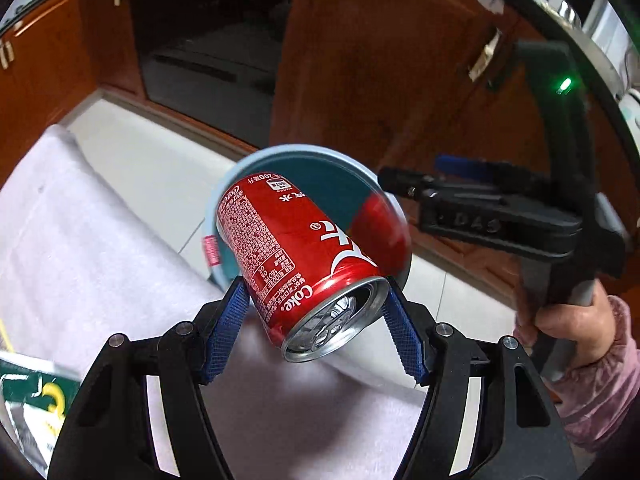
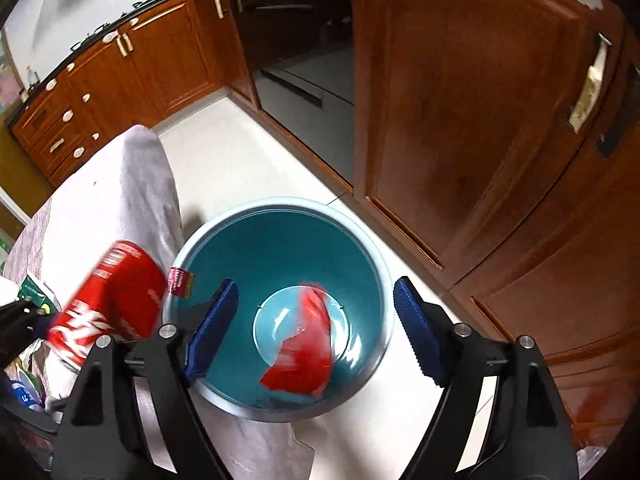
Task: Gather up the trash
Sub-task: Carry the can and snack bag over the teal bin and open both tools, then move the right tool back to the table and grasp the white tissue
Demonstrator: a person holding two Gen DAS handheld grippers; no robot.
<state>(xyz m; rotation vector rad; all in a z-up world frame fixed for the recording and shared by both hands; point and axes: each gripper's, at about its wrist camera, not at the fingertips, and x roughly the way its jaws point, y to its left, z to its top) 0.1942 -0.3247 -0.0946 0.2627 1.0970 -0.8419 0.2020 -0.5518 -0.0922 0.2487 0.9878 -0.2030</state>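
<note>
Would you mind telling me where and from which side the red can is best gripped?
Grip the red can across its round side wall near the open silver end, coming from that end, as the left gripper does. Its pads sit on opposite sides of the curved wall, so it probably will not slip.

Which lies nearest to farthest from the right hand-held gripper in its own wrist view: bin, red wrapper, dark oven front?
1. Blue bin, rim just below the open right hand-held gripper.
2. Red wrapper, down on the bin's bottom.
3. Dark oven front, across the floor, upper centre.
</note>
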